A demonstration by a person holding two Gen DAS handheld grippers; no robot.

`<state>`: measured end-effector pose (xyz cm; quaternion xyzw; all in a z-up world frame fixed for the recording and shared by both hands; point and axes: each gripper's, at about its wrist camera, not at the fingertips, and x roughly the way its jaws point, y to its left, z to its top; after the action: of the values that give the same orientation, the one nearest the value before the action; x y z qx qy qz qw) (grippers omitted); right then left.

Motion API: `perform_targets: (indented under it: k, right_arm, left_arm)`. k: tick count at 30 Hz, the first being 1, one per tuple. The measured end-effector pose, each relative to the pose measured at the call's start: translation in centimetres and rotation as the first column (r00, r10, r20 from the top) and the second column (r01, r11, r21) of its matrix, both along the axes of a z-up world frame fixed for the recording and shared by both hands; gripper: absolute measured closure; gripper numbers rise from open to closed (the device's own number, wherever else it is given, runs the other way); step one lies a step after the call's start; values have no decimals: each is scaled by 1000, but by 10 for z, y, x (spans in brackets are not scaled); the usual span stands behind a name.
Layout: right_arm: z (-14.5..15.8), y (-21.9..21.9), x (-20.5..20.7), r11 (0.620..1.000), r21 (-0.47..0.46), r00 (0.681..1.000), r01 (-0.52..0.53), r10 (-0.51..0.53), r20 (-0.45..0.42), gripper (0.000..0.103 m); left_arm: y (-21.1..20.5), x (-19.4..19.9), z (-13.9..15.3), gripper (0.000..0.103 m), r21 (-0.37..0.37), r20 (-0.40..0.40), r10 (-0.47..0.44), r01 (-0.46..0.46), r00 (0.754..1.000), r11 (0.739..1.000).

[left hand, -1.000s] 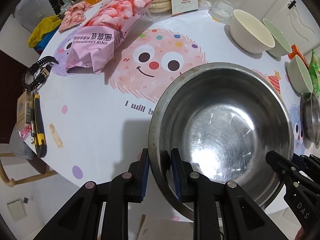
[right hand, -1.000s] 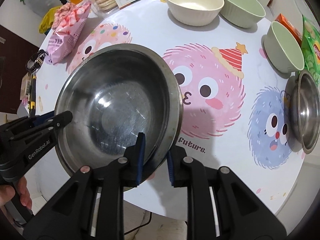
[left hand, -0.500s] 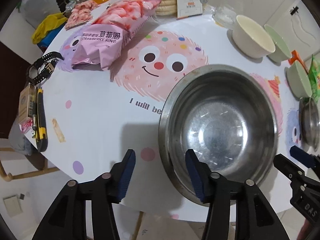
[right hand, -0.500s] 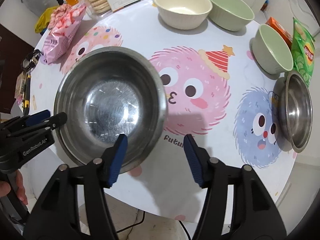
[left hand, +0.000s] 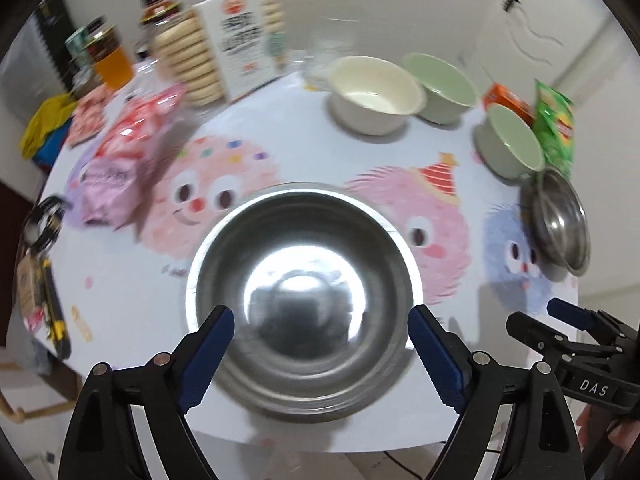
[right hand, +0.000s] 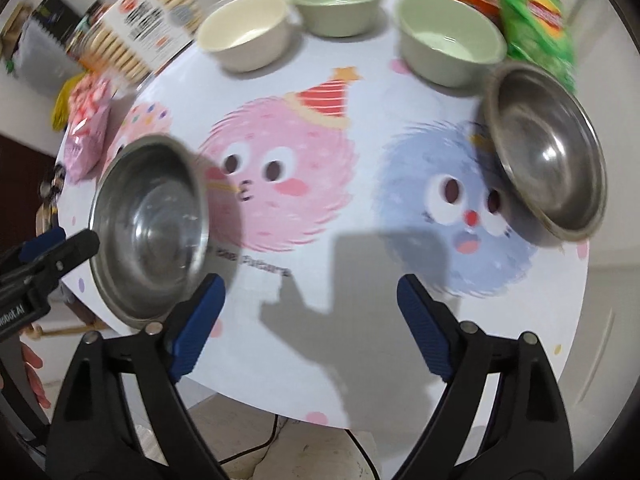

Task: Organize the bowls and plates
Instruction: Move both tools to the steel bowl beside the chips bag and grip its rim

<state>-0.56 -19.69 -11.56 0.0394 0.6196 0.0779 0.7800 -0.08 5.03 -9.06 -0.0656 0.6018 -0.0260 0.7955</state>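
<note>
A large steel bowl (left hand: 304,296) (right hand: 148,228) rests on the table near its front edge. My left gripper (left hand: 320,348) is open and empty, its jaws wide on either side of the bowl without touching it. My right gripper (right hand: 310,320) is open and empty above the front of the table, to the right of the large bowl. A smaller steel bowl (left hand: 560,220) (right hand: 548,148) sits at the right. A cream bowl (left hand: 374,94) (right hand: 248,32) and two green bowls (left hand: 442,86) (left hand: 510,142) stand at the back.
Round white table (left hand: 132,280) with cartoon prints. Pink snack bags (left hand: 124,152), a biscuit pack (left hand: 224,52), bottles (left hand: 108,56) at back left. Green chip bag (left hand: 556,124) and orange box (left hand: 506,102) at back right. A utility knife (left hand: 54,304) at the left edge.
Both grippers have let go of the large steel bowl, opened wide and pulled back. The bowl now rests on the table. The right view has swung to the right.
</note>
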Motion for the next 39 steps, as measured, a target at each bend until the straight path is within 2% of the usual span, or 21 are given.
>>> perform_targets:
  k: [1, 3, 4, 14, 20, 28, 34, 39]
  right_arm:
    - [1, -8, -1, 1000, 3, 1000, 17, -17, 3, 13]
    - [4, -24, -4, 999, 11, 999, 49, -49, 13, 2]
    - [5, -32, -5, 998, 13, 998, 61, -62, 19, 0]
    - [15, -120, -10, 978, 33, 976, 208, -209, 52, 0]
    - [20, -176, -4, 955, 28, 953, 294, -295, 65, 0]
    - [16, -222, 15, 942, 24, 939, 335, -336, 68, 0]
    - [0, -247, 39, 933, 14, 932, 361, -361, 43, 0]
    - [-14, -257, 59, 933, 6, 932, 361, -361, 20, 0]
  left_arm:
    - [-8, 1, 1, 12, -6, -1, -15, 15, 1000, 1000]
    - [-26, 6, 2, 12, -14, -1, -46, 46, 999, 999]
    - [-37, 9, 3, 12, -15, 1, -68, 68, 998, 998]
    - [-133, 35, 4, 12, -40, 6, -229, 229, 973, 973]
    - [-188, 52, 2, 12, -42, 5, -275, 275, 961, 960]
    - [-242, 69, -7, 12, -48, -14, -277, 276, 961, 960]
    - [-269, 93, -24, 12, -82, -45, -232, 228, 972, 970]
    - [-283, 112, -45, 12, -58, -84, -196, 192, 977, 980]
